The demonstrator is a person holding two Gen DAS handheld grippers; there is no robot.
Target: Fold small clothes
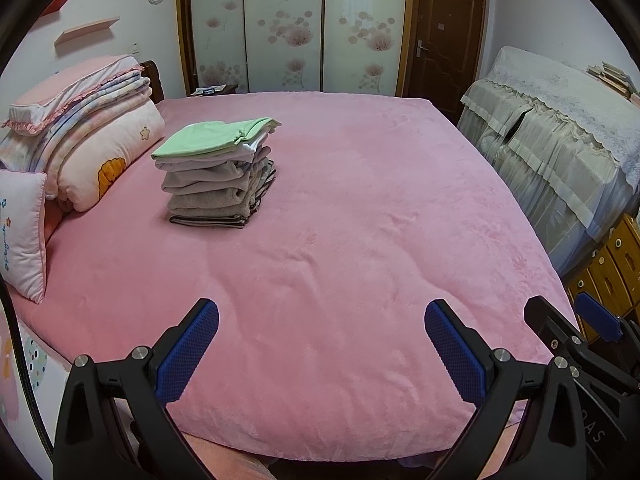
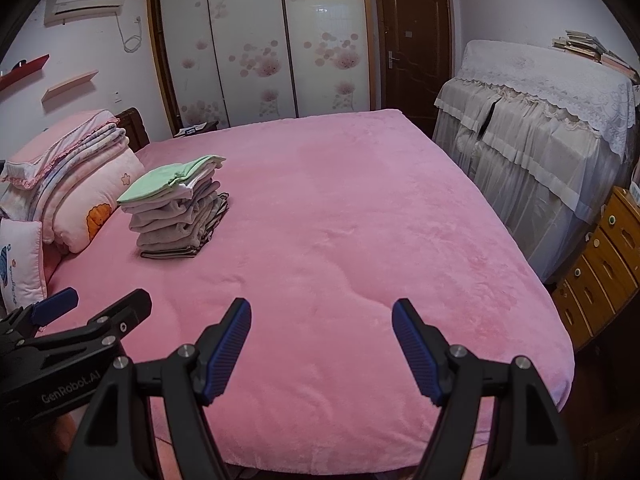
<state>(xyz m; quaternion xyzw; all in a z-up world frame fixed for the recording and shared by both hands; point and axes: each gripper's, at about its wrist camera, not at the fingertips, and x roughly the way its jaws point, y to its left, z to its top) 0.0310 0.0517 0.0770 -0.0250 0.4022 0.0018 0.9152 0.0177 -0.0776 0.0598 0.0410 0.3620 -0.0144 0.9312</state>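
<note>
A neat stack of folded small clothes (image 1: 218, 172) (image 2: 176, 208), grey and beige with a light green piece on top, stands on the pink bed cover (image 1: 340, 220) (image 2: 340, 220) toward the left, near the pillows. My left gripper (image 1: 322, 312) hovers over the near edge of the bed, open, with nothing between its blue pads. My right gripper (image 2: 322, 312) hangs beside it to the right, also open and empty. Both are well short of the stack. In the right wrist view the left gripper (image 2: 100, 308) shows at the lower left.
Folded quilts and pillows (image 1: 80, 132) pile up at the bed's left end. A cloth-draped piece of furniture (image 1: 552, 136) stands to the right, with a wooden drawer unit (image 2: 600, 264) nearer. A sliding wardrobe (image 1: 288, 24) and a brown door (image 1: 444, 36) fill the far wall.
</note>
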